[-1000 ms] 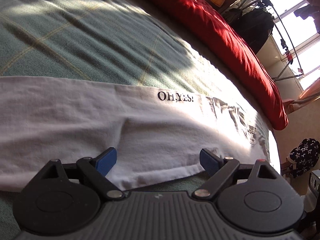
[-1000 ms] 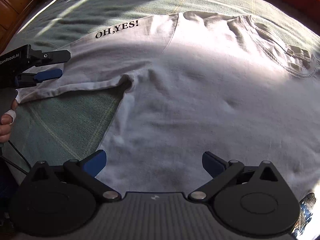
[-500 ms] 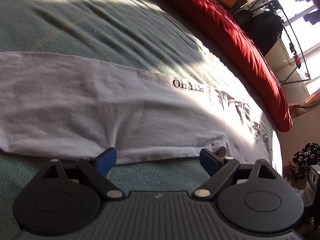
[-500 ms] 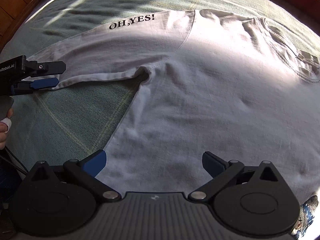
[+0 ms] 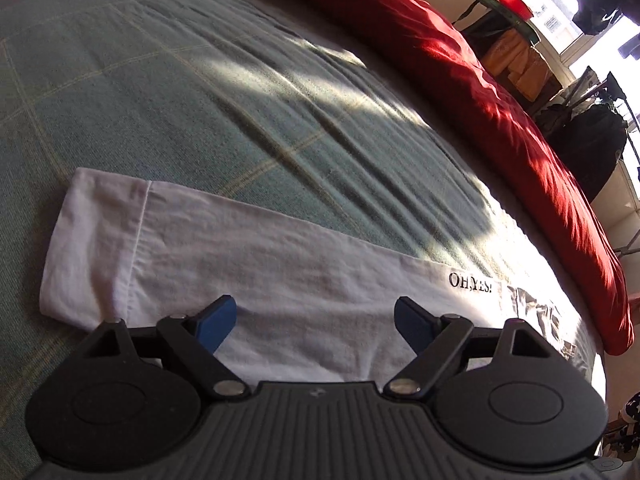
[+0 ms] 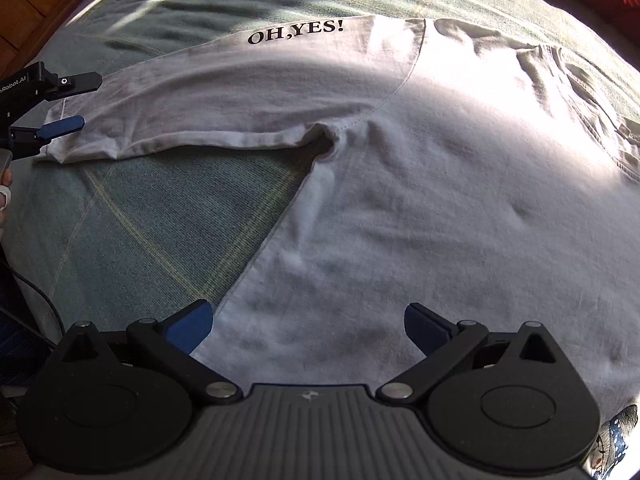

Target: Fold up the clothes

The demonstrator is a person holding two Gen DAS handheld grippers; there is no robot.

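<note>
White long-sleeve shirt spread flat on bed, both tools open, nothing gripped.

White shirt (image 6: 420, 184) lies on the green checked bedspread (image 5: 200, 100), body in sun, one sleeve (image 5: 248, 264) stretched straight out sideways, "OH,YES!" print (image 6: 295, 32) near the shoulder end. Left tool (image 5: 314, 322) hovers low over the sleeve close to the cuff (image 5: 100, 240), blue fingers spread wide, empty; in the right wrist view it sits at the sleeve end (image 6: 60, 104), one finger above the cloth and one at its lower edge, contact unclear. Right tool (image 6: 308, 328) jaws wide apart over the shirt's side edge, near the hem, left fingertip above bedspread, right above cloth. Red duvet (image 5: 500, 92) bunched along far side of bed. Bit of a hand (image 6: 5, 196) at frame edge.
</note>
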